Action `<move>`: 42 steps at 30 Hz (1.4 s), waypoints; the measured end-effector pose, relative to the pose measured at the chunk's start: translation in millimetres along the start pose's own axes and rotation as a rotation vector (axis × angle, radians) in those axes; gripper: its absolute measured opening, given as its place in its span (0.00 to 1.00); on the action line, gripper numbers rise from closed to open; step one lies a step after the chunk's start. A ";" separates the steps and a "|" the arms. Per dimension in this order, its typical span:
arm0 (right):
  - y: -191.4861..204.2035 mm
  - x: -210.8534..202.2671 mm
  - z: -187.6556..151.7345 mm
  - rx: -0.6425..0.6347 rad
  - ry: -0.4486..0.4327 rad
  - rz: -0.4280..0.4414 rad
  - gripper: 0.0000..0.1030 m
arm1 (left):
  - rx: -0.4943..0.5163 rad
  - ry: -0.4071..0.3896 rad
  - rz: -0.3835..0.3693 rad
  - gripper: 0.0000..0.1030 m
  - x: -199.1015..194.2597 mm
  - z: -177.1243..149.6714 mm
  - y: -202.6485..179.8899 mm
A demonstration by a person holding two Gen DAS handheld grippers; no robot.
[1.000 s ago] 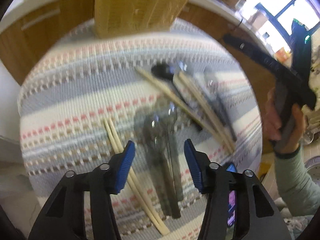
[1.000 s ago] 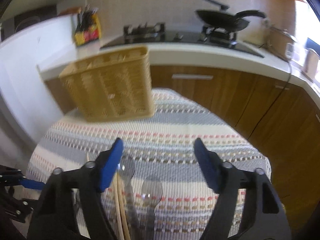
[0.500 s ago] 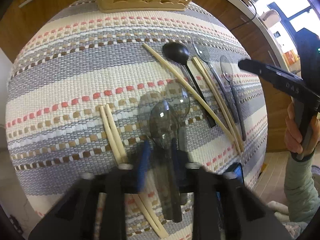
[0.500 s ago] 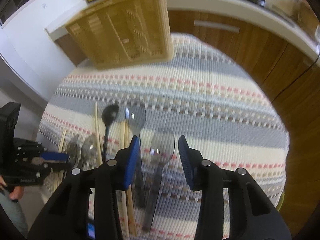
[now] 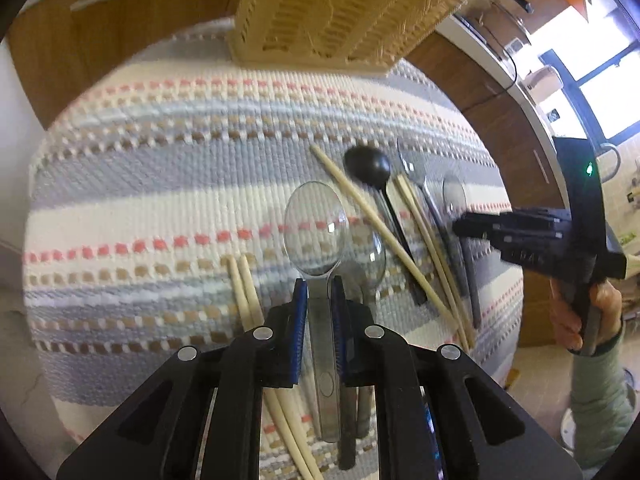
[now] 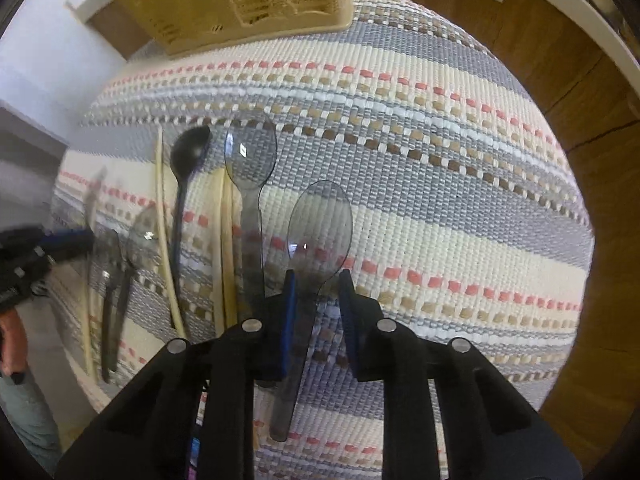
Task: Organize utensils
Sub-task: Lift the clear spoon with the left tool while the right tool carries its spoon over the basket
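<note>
My left gripper (image 5: 320, 292) is shut on the handle of a clear plastic spoon (image 5: 316, 232), whose bowl points away over the striped mat. A second clear spoon (image 5: 372, 256) lies just right of it, and a chopstick pair (image 5: 244, 288) just left. My right gripper (image 6: 318, 300) points steeply down with its jaws closing around the handle of a smoky clear spoon (image 6: 320, 232). A gap still shows at the right pad. Left of it lie another clear spoon (image 6: 250, 156), chopsticks (image 6: 226, 240) and a black spoon (image 6: 190, 148). The right gripper (image 5: 460, 226) also shows in the left wrist view.
A woven yellow basket (image 5: 340, 12) (image 6: 240, 0) stands at the far edge of the striped mat (image 6: 440, 160). Wooden cabinet doors (image 6: 580, 80) curve behind. A person's hand (image 5: 576, 312) and green sleeve are at the right. More chopsticks (image 5: 432, 248) lie between the grippers.
My left gripper shut on the clear spoon's handle and drew it nearer. My right gripper tipped down, sank toward the mat, and its jaws narrowed around the smoky spoon's handle.
</note>
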State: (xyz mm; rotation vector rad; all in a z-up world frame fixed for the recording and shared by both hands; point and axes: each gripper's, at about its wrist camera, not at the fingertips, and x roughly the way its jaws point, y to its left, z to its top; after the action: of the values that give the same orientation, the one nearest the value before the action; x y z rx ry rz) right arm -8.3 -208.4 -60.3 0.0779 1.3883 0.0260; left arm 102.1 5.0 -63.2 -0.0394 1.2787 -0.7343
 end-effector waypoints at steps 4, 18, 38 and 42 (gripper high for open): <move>18.7 5.8 2.0 -0.036 0.010 -0.033 0.08 | -0.001 -0.071 0.012 0.10 -18.6 5.2 0.9; 14.9 -71.2 3.6 -0.041 -0.265 0.124 0.02 | 0.069 -0.374 0.032 0.10 -110.9 20.2 -34.8; -8.8 -206.4 124.5 0.105 -1.094 0.190 0.02 | 0.170 -0.923 0.239 0.10 -152.4 132.0 -95.0; -17.0 -189.0 150.1 0.155 -1.113 0.164 0.02 | 0.143 -0.965 0.267 0.10 -139.8 144.7 -86.0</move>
State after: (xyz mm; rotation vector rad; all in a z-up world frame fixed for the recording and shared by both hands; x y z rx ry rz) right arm 104.5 -243.4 150.9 0.2868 0.2674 0.0079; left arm 174.5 -42.1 137.9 -0.0920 0.2982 -0.4658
